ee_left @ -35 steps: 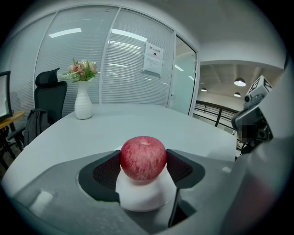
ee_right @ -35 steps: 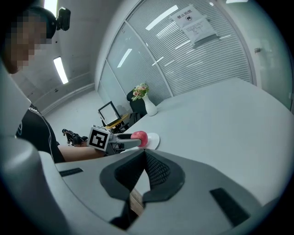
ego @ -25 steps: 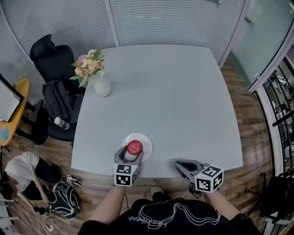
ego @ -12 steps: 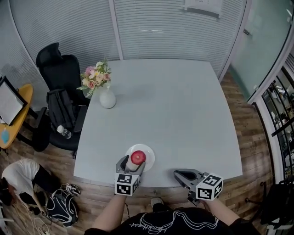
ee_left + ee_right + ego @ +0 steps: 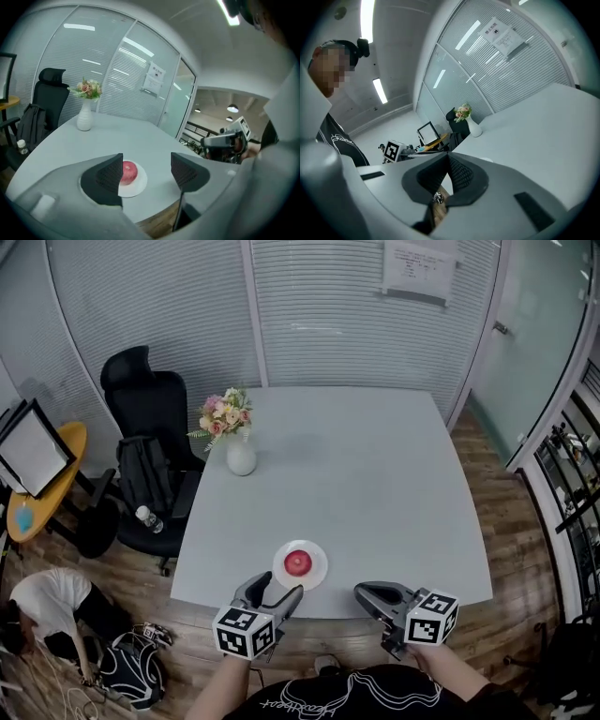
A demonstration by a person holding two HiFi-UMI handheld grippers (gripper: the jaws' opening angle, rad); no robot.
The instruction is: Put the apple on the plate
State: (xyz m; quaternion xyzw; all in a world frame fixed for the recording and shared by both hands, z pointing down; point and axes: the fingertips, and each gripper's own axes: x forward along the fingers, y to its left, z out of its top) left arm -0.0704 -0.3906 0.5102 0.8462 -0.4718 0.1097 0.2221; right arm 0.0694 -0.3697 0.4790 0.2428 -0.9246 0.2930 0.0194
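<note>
A red apple rests on the small white plate near the front edge of the grey table. My left gripper is open and empty, drawn back off the table's edge just short of the plate. In the left gripper view the apple and plate lie beyond the jaws, partly behind the left finger. My right gripper hangs off the front edge, to the right of the plate. Its jaws meet in the right gripper view, with nothing between them.
A white vase of flowers stands at the table's far left corner. A black office chair with a backpack is left of the table. A person crouches on the floor at lower left, by a yellow side table.
The left gripper has pulled back from the apple and lifted, leaving it on the plate. The right gripper has also risen a little. The head view has tilted up to show more of the room.
</note>
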